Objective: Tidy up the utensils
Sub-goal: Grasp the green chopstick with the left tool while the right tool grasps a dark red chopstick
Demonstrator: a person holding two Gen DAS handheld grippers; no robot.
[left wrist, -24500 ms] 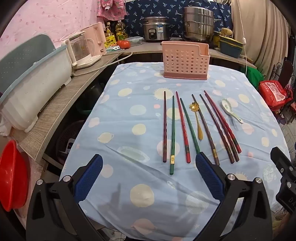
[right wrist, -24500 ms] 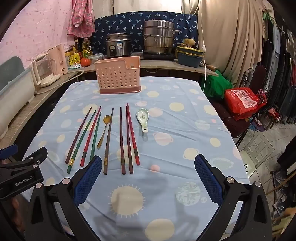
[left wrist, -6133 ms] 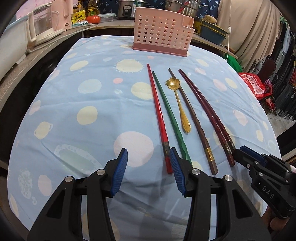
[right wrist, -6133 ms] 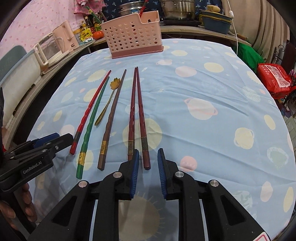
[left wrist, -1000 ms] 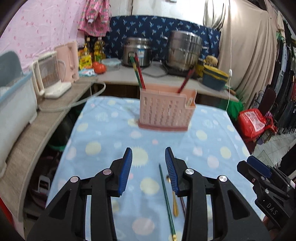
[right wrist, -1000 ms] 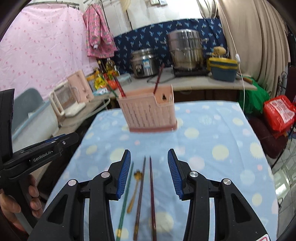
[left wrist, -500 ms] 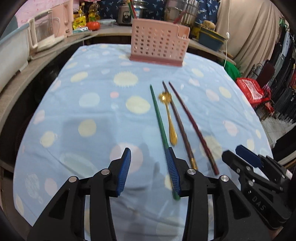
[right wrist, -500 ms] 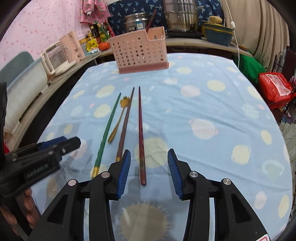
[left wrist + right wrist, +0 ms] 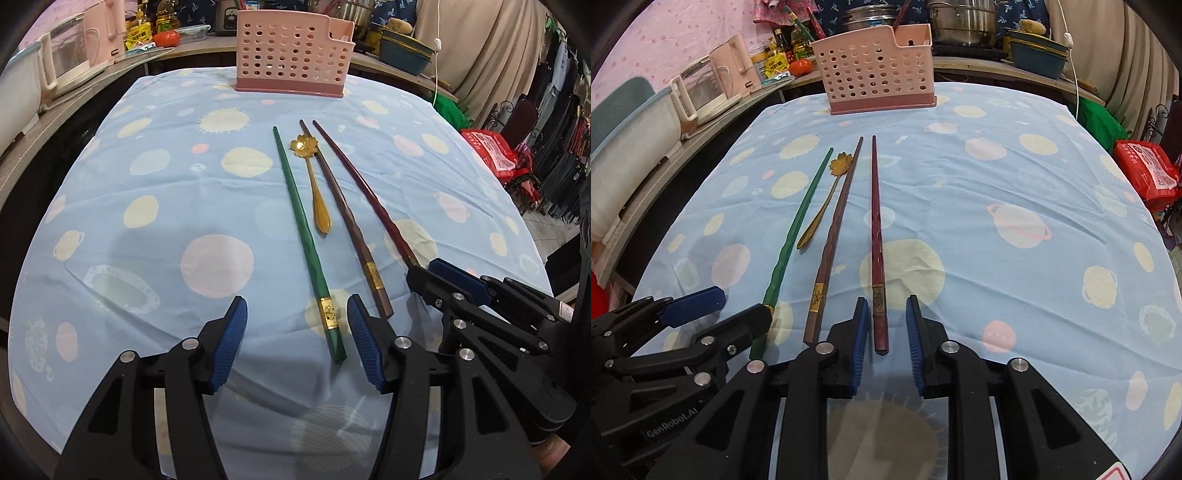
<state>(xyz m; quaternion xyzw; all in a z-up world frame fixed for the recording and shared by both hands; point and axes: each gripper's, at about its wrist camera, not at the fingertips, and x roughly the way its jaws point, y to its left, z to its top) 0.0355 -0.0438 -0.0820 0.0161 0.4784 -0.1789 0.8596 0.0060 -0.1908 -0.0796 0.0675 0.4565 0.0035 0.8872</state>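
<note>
L claw point(image 9: 295, 339) round green chopstick point(image 9: 299, 225), R claw point(image 9: 884, 343) round maroon chopstick point(image 9: 876, 236)

Each black tool point(image 9: 295, 338) point(image 9: 884, 338) has ribbed blue pads point(image 9: 226, 345), silver screws, white lettering.

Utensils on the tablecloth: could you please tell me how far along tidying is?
Done: some chopsticks stand in the pink basket. In hand: the right claw has just been closing around the dark red chopstick, the left claw opening around the green chopstick; neither grips yet. Left: those, the brown chopstick and gold spoon.
</note>
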